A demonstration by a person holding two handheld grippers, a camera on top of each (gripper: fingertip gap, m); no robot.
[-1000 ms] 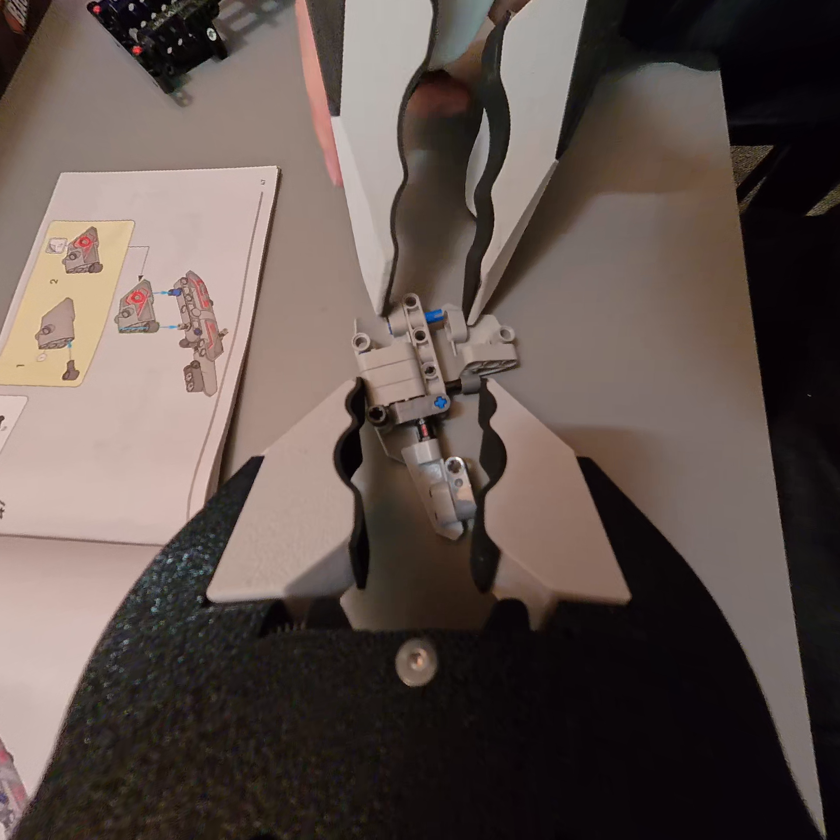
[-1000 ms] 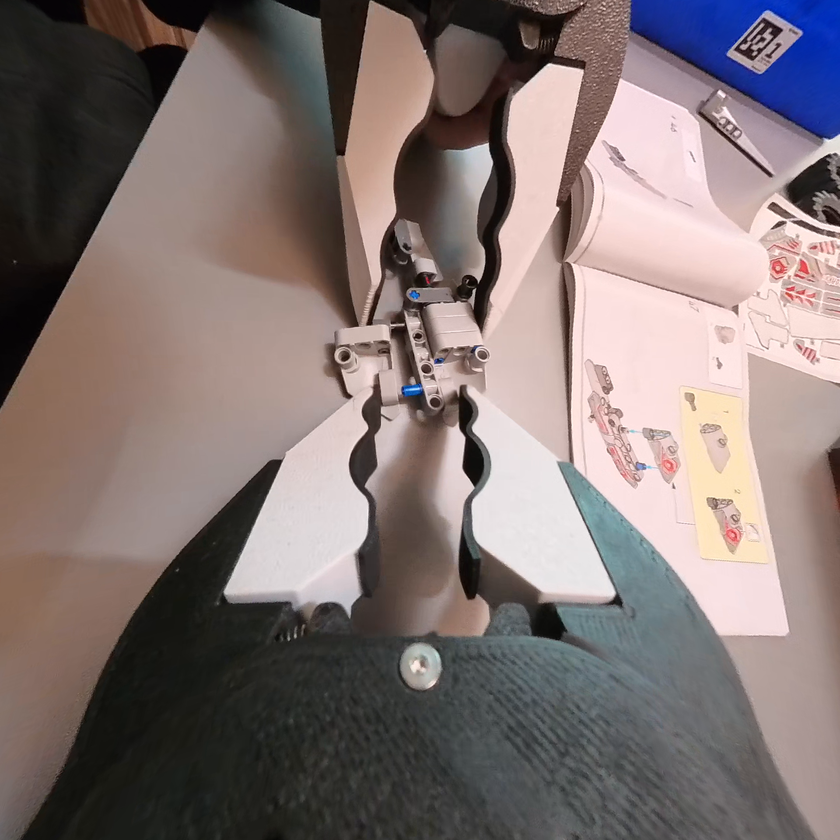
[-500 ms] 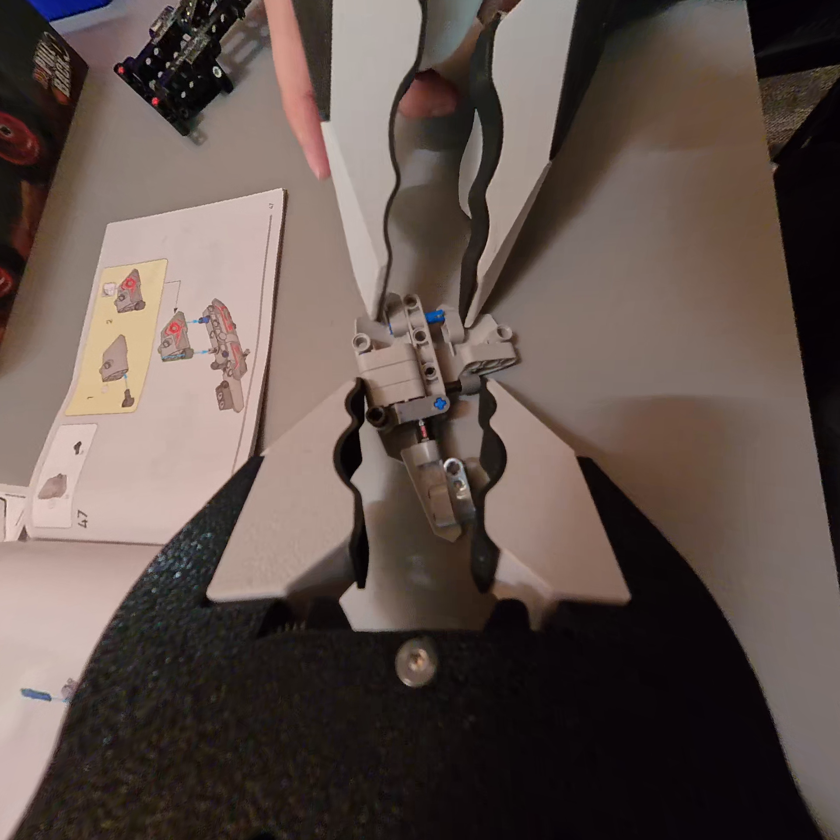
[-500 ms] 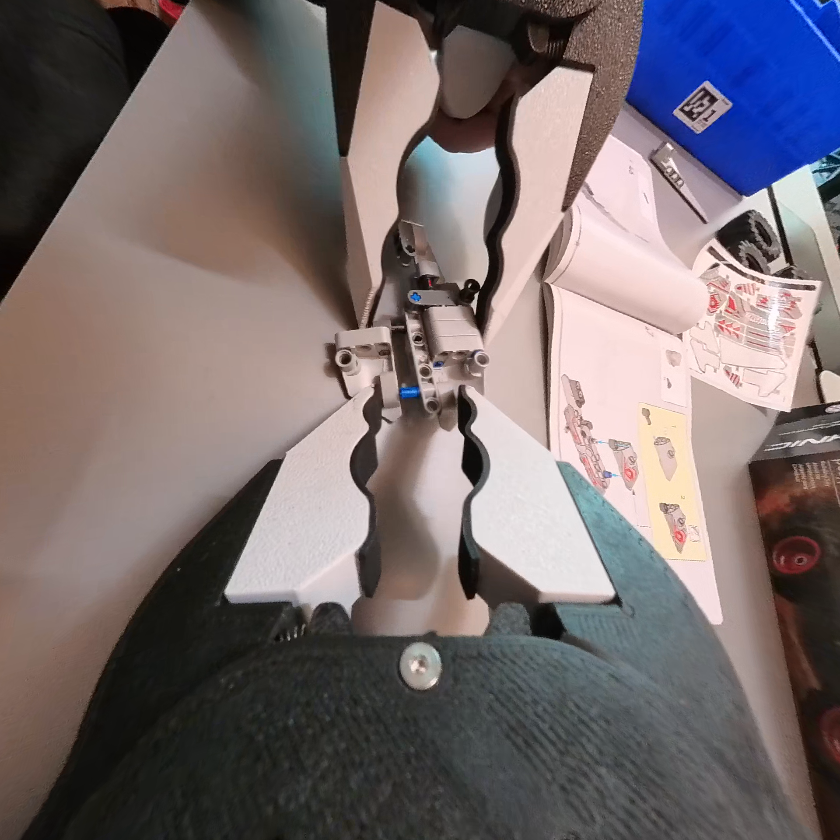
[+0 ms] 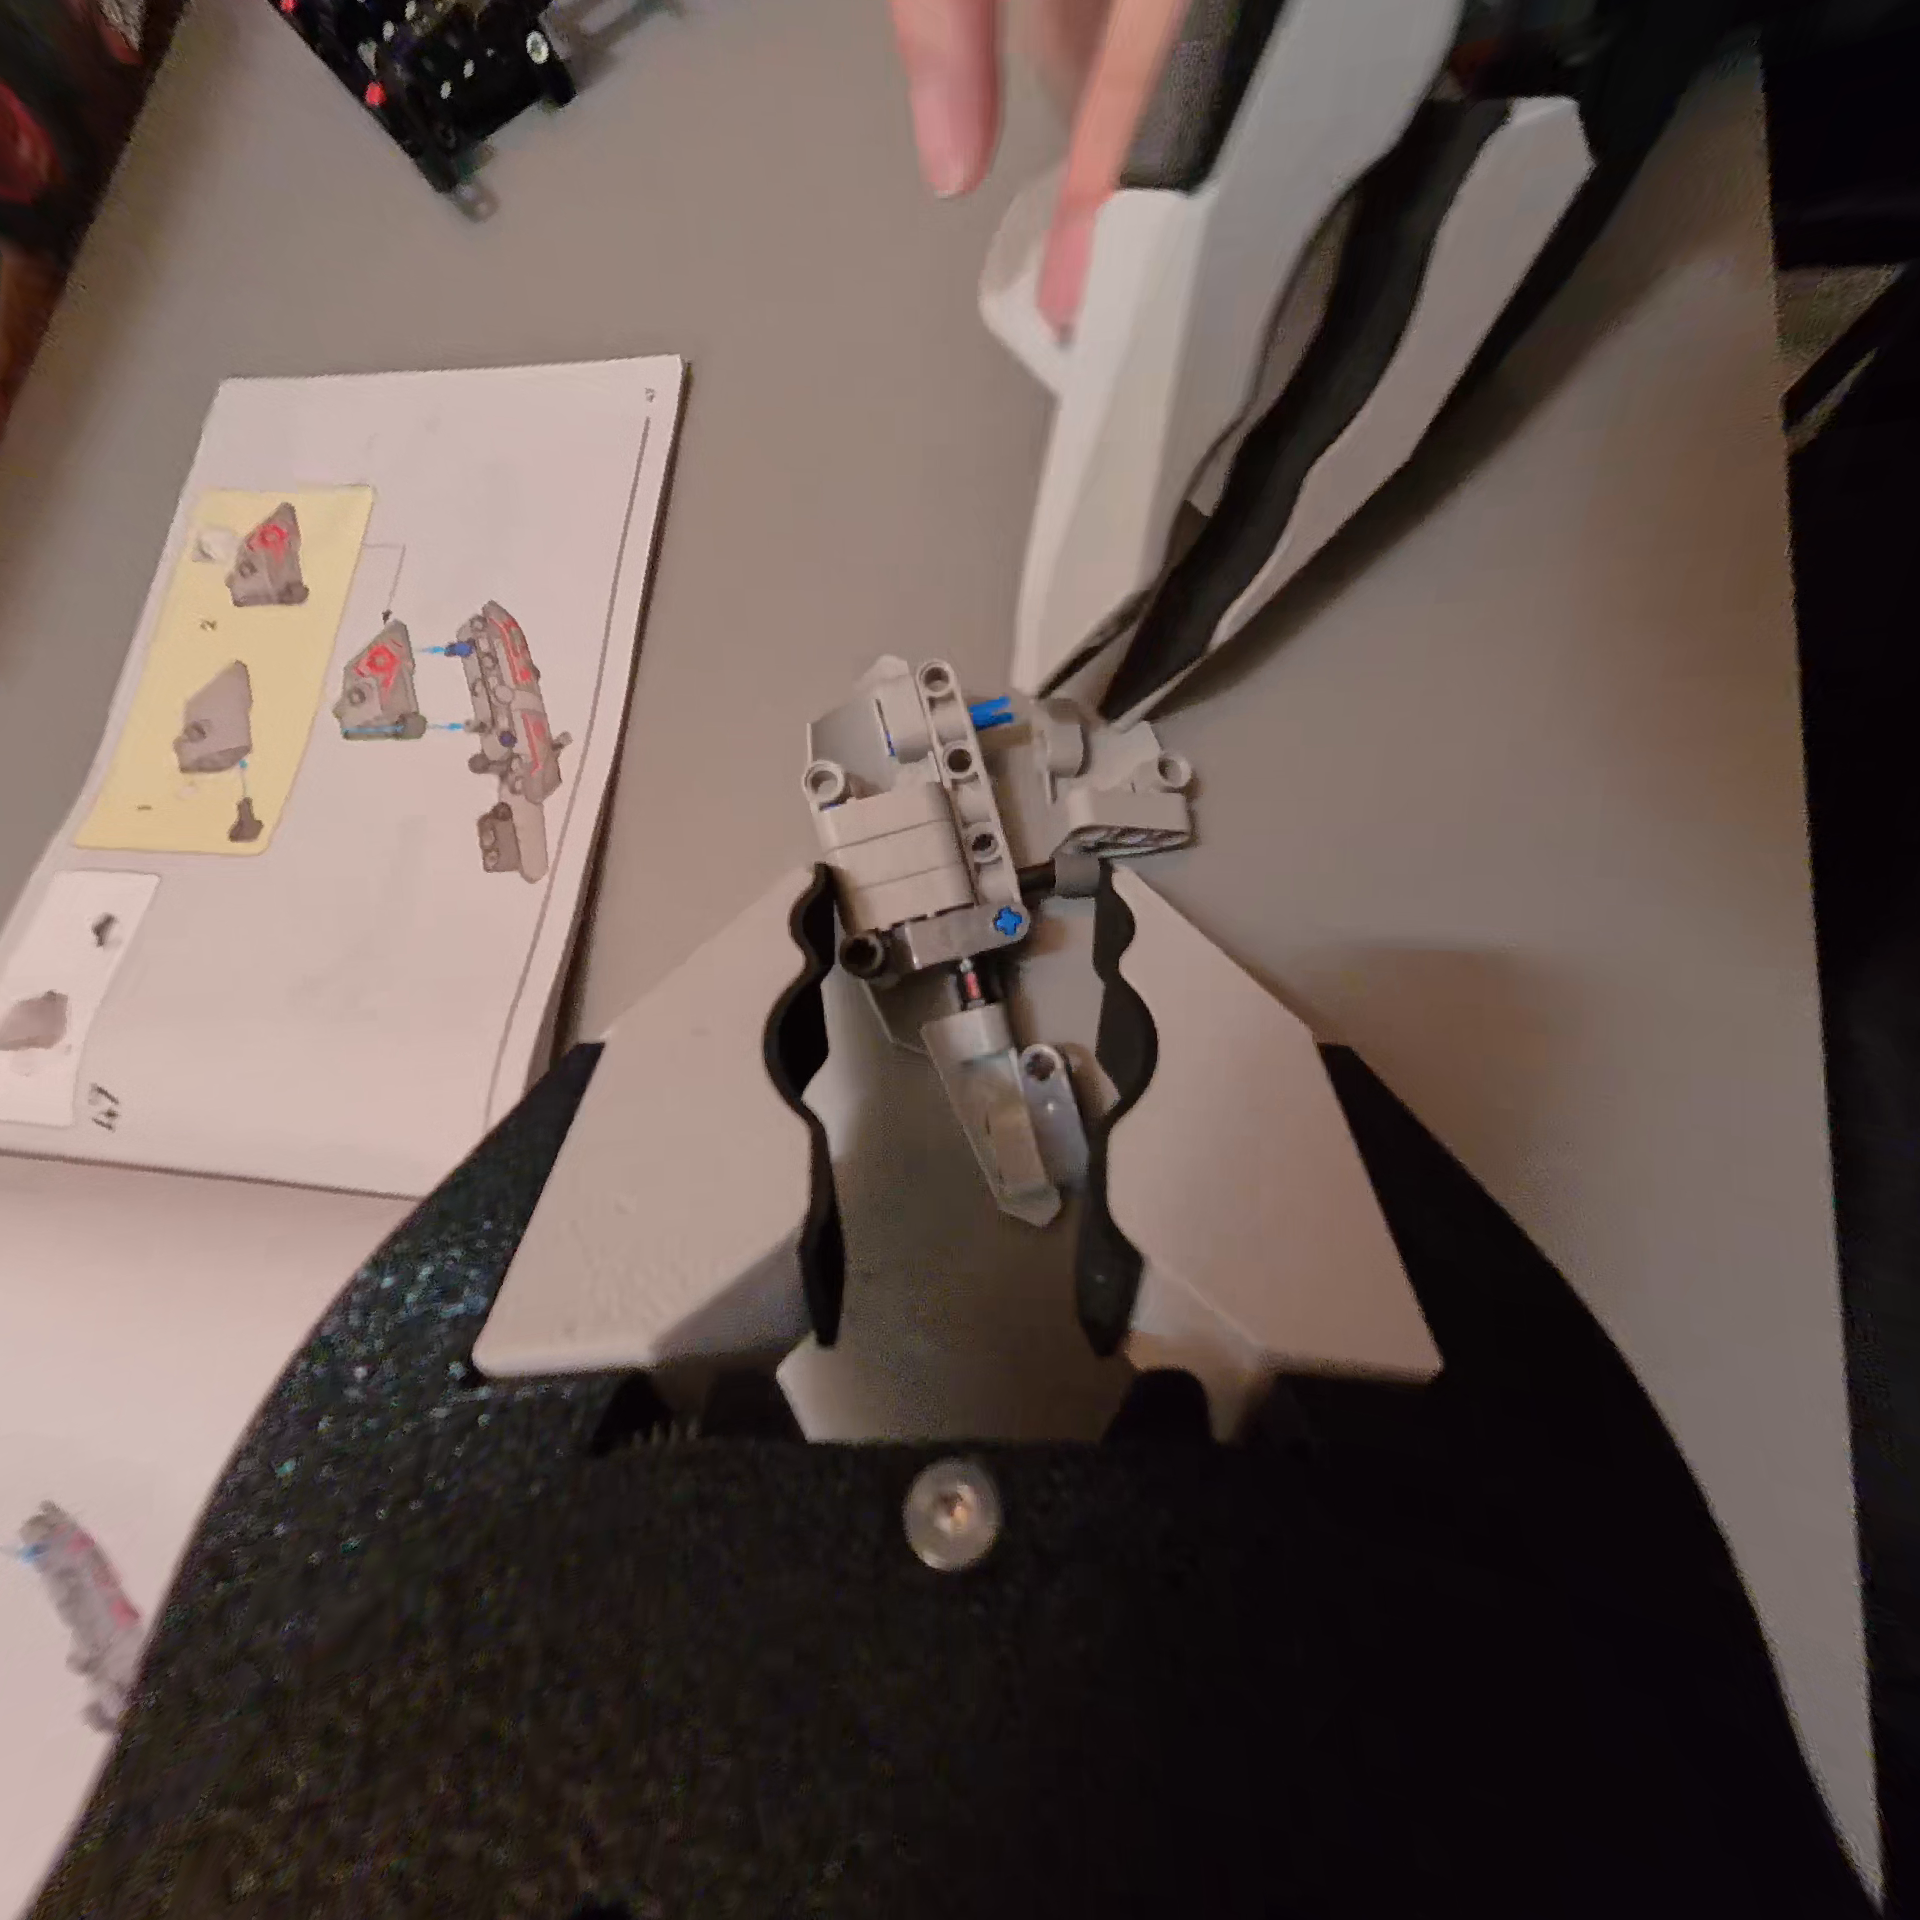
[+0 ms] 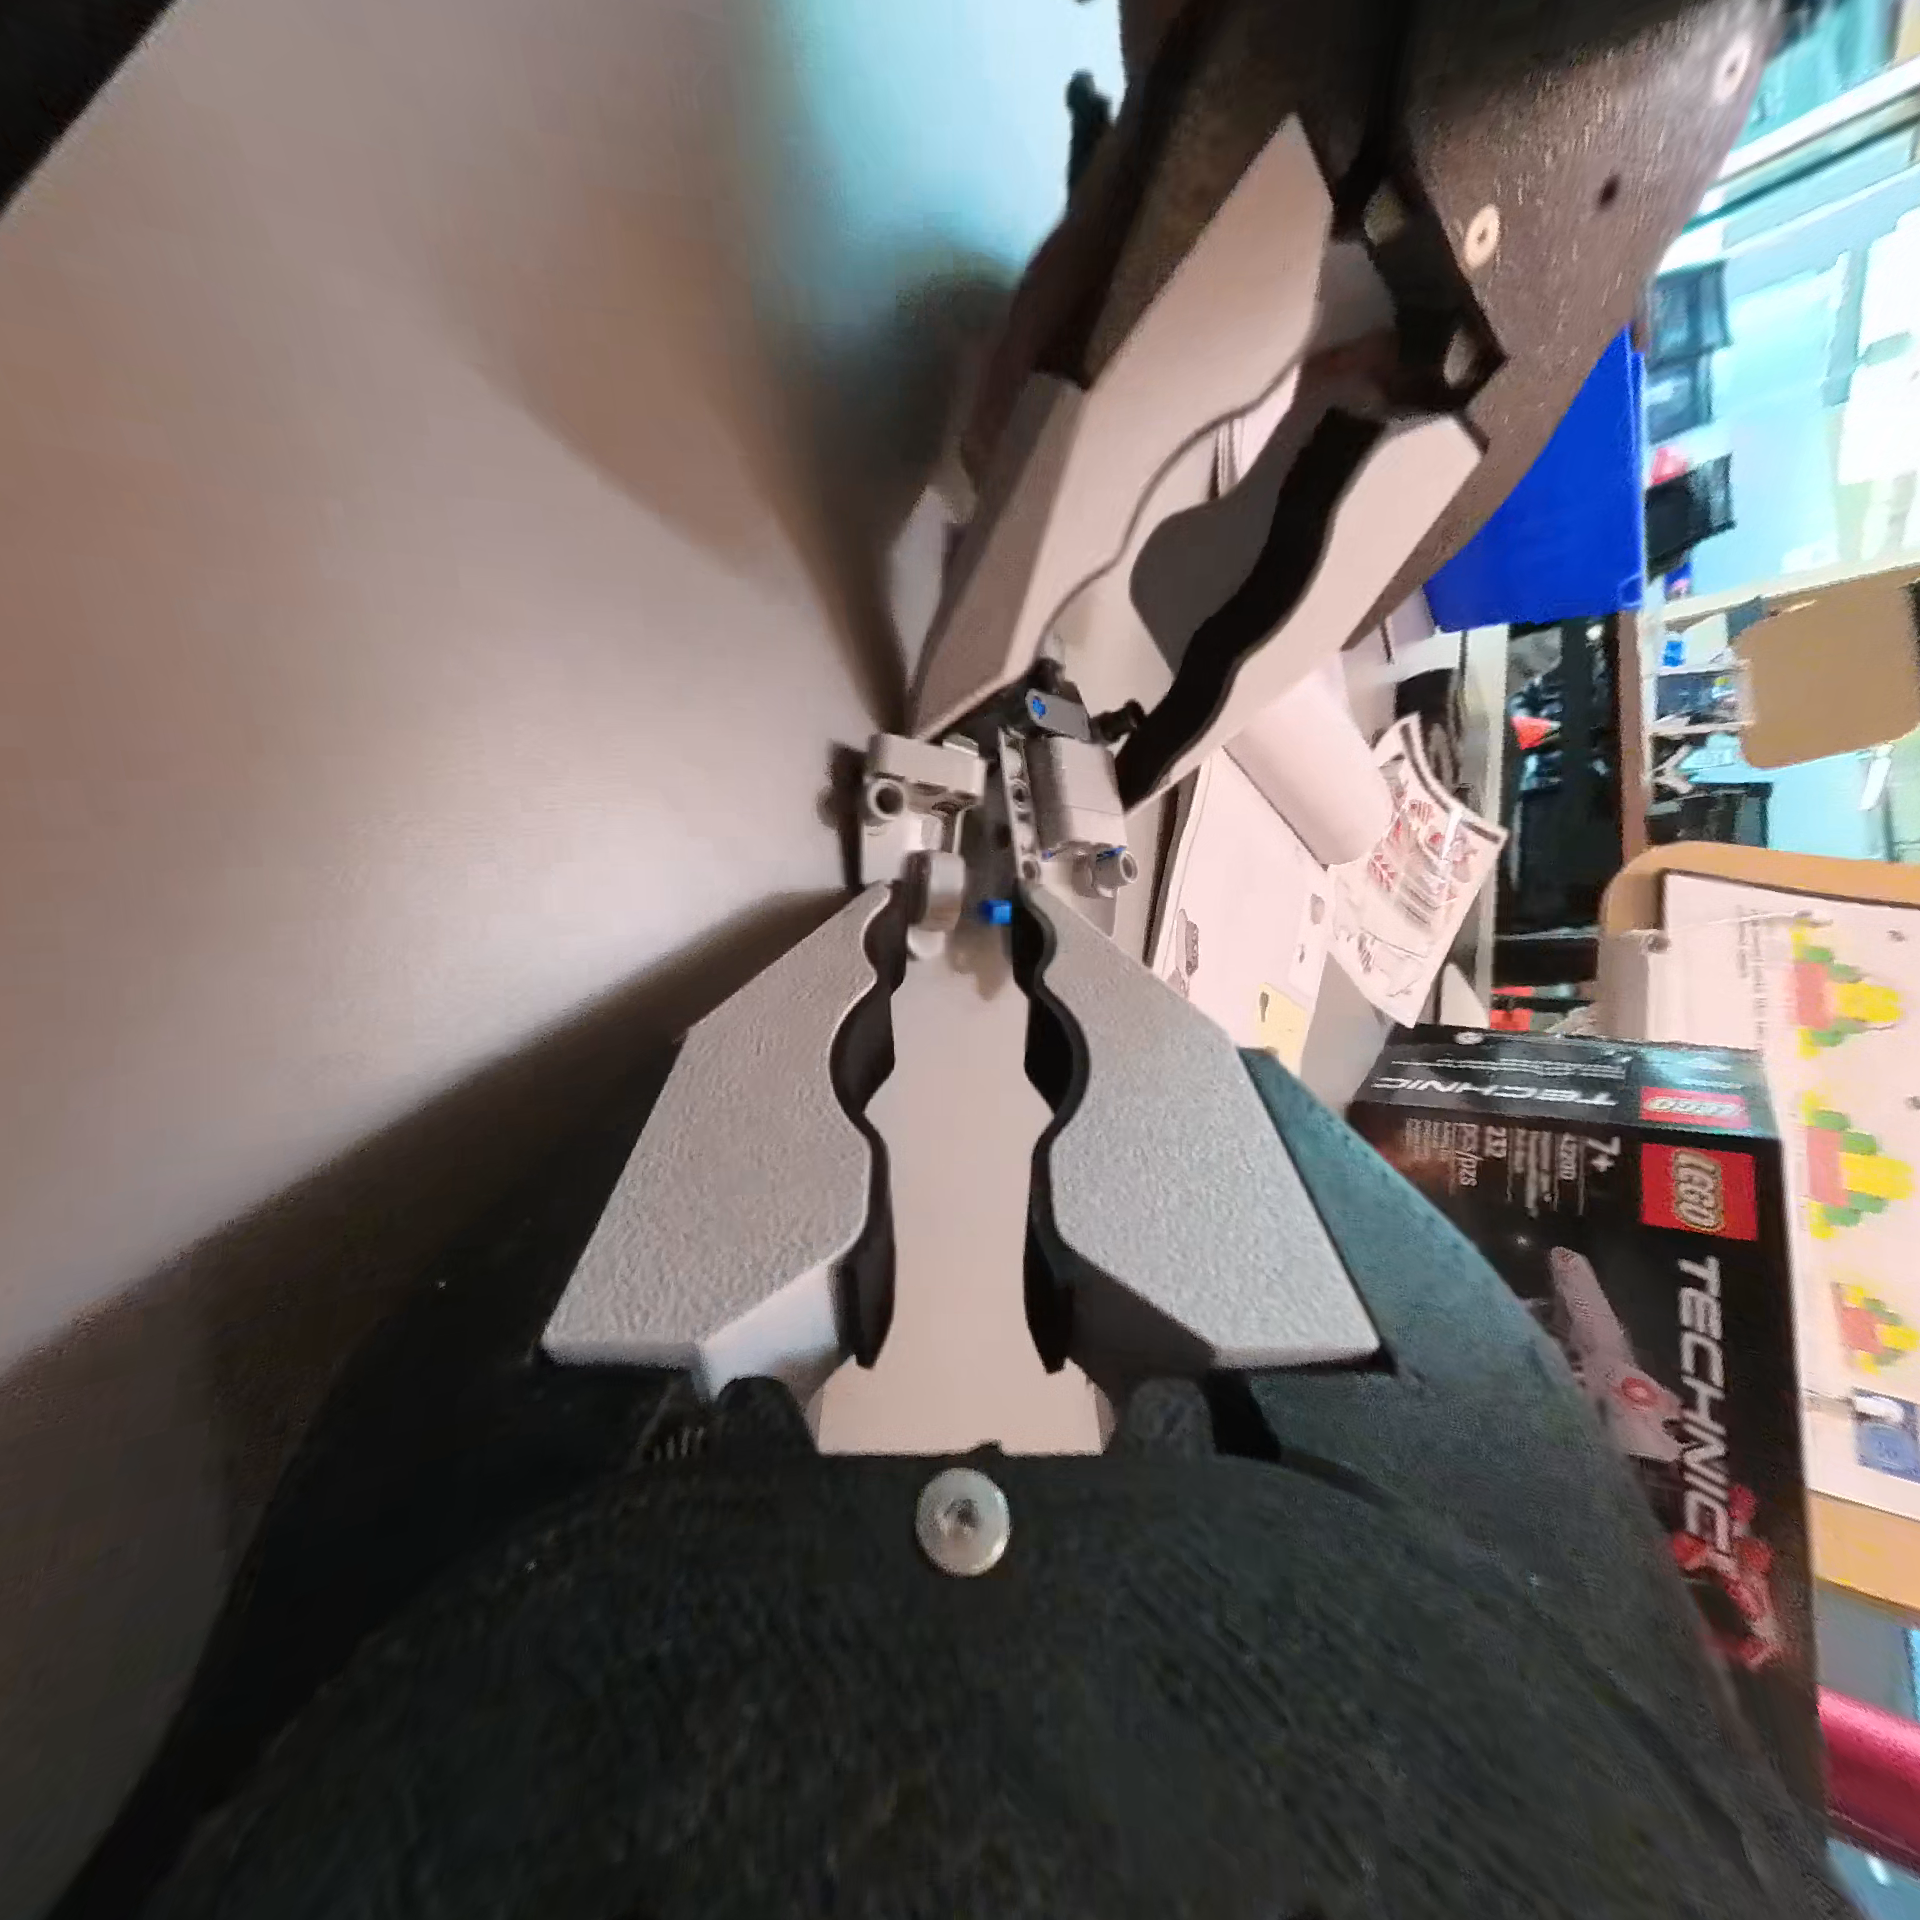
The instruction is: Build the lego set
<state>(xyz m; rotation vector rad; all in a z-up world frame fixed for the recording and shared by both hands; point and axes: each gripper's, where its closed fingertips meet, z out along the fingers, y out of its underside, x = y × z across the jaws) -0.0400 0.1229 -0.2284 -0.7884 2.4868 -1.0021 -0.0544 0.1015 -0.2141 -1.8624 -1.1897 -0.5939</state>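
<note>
A: Where is the lego build?

B: In the left wrist view the grey lego assembly (image 5: 977, 831) is held above the grey desk (image 5: 831, 312), at the centre of the frame; the left claw (image 5: 961, 894) is clenched on its lower part, with the pointed grey piece (image 5: 1003, 1122) lying between the two fingers toward 6 o'clock.

A: And the other claw?

B: In the right wrist view the right claw (image 6: 956, 904) is closed on the near end of the same assembly (image 6: 977, 810), beside a small blue pin (image 6: 995, 911); the left claw comes in from 1 o'clock, tilted; this frame is blurred.

A: What lies around them?

B: In the left wrist view an open instruction booklet (image 5: 343, 769) lies on the desk at 9 o'clock; a black built model (image 5: 436, 73) sits at 11 o'clock, well apart; two bare fingers (image 5: 956, 94) of a person show at 12 o'clock; in the right wrist view a dark lego box (image 6: 1621, 1247) stands at 3 o'clock and a blue bin (image 6: 1558, 520) at 2 o'clock.
</note>
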